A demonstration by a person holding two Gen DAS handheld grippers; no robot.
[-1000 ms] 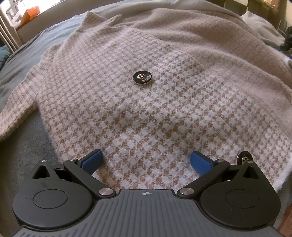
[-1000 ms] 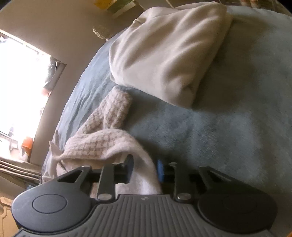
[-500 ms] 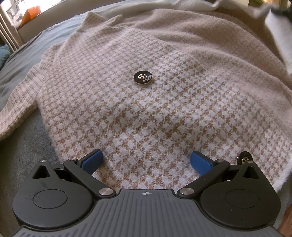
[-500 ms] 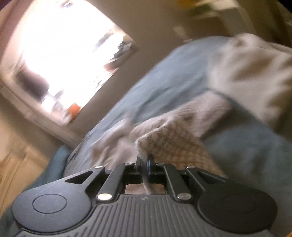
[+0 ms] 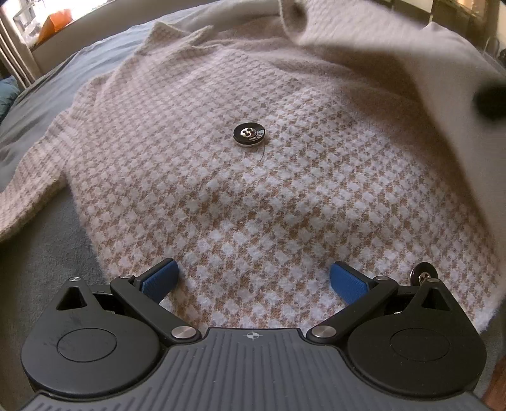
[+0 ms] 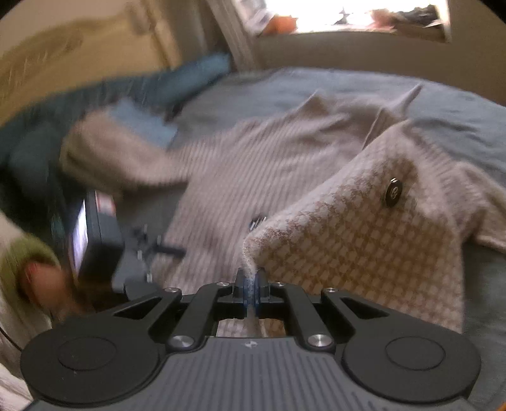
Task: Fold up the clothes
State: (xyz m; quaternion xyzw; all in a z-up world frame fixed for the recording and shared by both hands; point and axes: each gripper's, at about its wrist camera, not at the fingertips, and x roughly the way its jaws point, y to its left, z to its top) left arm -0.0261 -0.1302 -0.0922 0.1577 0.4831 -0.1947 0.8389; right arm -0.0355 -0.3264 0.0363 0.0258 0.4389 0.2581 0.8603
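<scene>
A beige and white houndstooth cardigan [image 5: 221,177] lies spread on a grey-blue bed, with a black round button [image 5: 249,134] near its middle. My left gripper [image 5: 253,278] rests open low over the garment's near hem, fabric under both blue pads [image 5: 159,278]. In the right wrist view, my right gripper [image 6: 251,286] is shut on an edge of the cardigan [image 6: 363,227], holding that panel lifted above the rest; a button [image 6: 394,191] shows on it. The lifted panel [image 5: 411,63] hangs blurred across the upper right of the left wrist view.
The grey-blue bed cover [image 6: 316,85] surrounds the garment. A person's hand and green sleeve [image 6: 28,268] hold the other gripper's body [image 6: 95,234] at the left. A bright window [image 6: 348,15] lies beyond the bed. A second button [image 5: 423,275] sits by the hem.
My right gripper, shut on the cardigan's edge, has swung from the bed's right side up and over the garment, carrying the panel with it. The left gripper has stayed still and open.
</scene>
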